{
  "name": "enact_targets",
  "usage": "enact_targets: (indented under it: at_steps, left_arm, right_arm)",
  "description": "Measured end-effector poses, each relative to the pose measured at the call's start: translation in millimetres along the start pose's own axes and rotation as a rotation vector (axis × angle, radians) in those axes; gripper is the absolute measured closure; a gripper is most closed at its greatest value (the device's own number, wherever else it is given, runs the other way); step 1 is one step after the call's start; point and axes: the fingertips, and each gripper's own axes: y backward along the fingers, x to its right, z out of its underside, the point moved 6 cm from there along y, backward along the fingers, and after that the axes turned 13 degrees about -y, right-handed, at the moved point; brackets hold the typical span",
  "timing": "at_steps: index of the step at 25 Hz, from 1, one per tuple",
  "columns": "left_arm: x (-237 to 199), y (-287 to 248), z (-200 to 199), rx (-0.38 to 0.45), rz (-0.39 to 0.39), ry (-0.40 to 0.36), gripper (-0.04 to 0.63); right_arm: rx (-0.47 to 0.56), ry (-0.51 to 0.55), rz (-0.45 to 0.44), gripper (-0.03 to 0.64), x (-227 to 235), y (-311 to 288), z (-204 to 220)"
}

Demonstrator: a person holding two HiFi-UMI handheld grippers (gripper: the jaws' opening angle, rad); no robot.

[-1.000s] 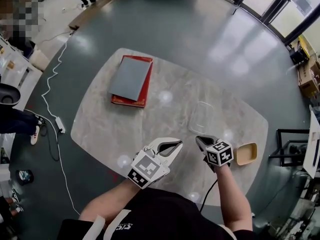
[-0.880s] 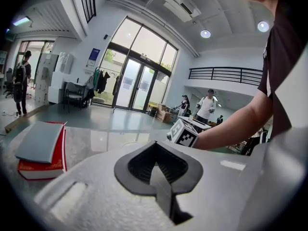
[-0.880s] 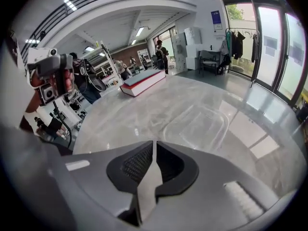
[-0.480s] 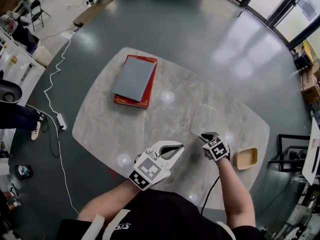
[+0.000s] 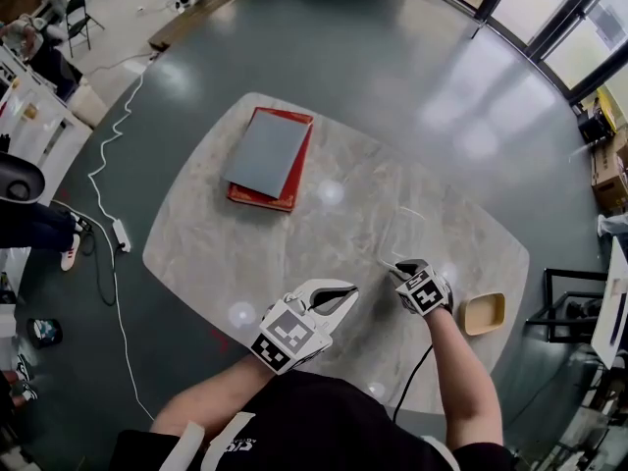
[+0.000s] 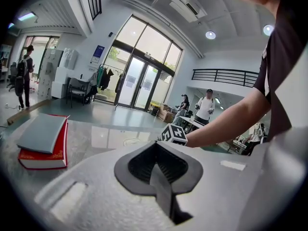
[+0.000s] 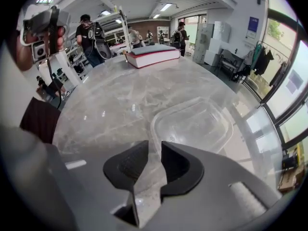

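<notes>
Fingers point(image 7: 126, 163) of our right gripper point(image 7: 154, 147) stand a narrow slit apart, nothing clamped between them. They are lowered close to the surface point(image 5: 245, 253), with the slit lined up on the near corner of the clear plastic container point(image 7: 192, 124). We cannot tell whether they touch its rim. Our left gripper point(image 6: 156, 147) is held off to the side above the near edge, fingers together and empty. Item: one container, shallow, square with rounded corners, open side up, no contents seen, lying on the polished stone-patterned top ahead of the right gripper. Also present: a red book point(image 5: 285, 180) with a grey book point(image 5: 260, 153) stacked on it at the far left, well apart, and a tan dish point(image 5: 484, 312) near the right edge. Handling, as we judge it: very light; thin walls that flex and may buckle or crack under a hard pinch; a slick surface, likely to skid on the smooth top if pushed. Best hold: the rolled lip at the near corner, where the plastic is stiffest, one finger inside and one outside, with gentle pressure.
</notes>
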Motion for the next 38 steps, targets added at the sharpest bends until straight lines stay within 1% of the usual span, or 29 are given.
enact_targets:
  at_steps: [3, 5, 7, 9, 11, 14, 18, 20, 23, 27, 30, 34, 38]
  left_arm:
    - [2.4, 0.0, 1.0, 0.001, 0.004, -0.004, 0.601]
    - [3.6, 0.7, 2.2, 0.0, 0.004, -0.003, 0.601]
    - [4.5, 2.4, 3.6, -0.001, 0.002, 0.0, 0.601]
    - [4.3, 5.8, 4.9, -0.003, -0.004, 0.004, 0.601]
    - [3.9, 9.5, 6.0, -0.003, -0.012, 0.01, 0.601]
    - [2.0, 14.7, 7.1, -0.002, -0.024, 0.015, 0.601]
    - [2.9, 18.7, 6.9, -0.001, -0.032, 0.025, 0.601]
    - [8.1, 17.9, 5.1, -0.002, -0.028, 0.032, 0.603]
    - [17.3, 15.9, -1.4, 0.004, -0.036, 0.026, 0.601]
    - [36.2, 15.2, -12.7, 0.028, -0.059, 0.012, 0.601]
    - [51.4, 21.7, -17.9, 0.041, -0.098, 0.017, 0.601]
    - [66.4, 40.0, -23.3, 0.043, -0.17, 0.02, 0.601]
    - [76.2, 58.9, -29.6, 0.034, -0.22, 0.021, 0.601]
  right_arm:
    - [-0.048, 0.081, -0.003, 0.53, 0.4, -8.0, 0.4]
    - [-0.1, 0.125, -0.017, 0.5, -0.3, -13.2, 1.6]
    - [-0.13, 0.153, -0.026, 0.5, 0.1, -16.0, 1.1]
    - [-0.126, 0.141, -0.035, 0.516, 0.2, -16.1, -1.7]
    - [-0.113, 0.103, -0.044, 0.585, -0.7, -12.9, -3.8]
    - [-0.103, 0.078, -0.046, 0.589, -1.7, -10.8, -3.8]
    - [-0.109, 0.14, -0.041, 0.594, -7.2, -11.2, -2.6]
    - [-0.069, 0.126, -0.048, 0.597, -13.5, -2.8, -3.4]
    - [0.021, 0.077, -0.081, 0.598, -25.3, 16.1, -2.1]
    - [0.131, 0.038, -0.126, 0.598, -36.9, 45.2, 10.9]
    - [0.208, 0.003, -0.157, 0.598, -43.5, 68.4, 25.7]
    - [0.317, -0.053, -0.203, 0.598, -53.4, 101.5, 41.7]
    - [0.46, -0.16, -0.262, 0.598, -60.2, 135.9, 51.6]
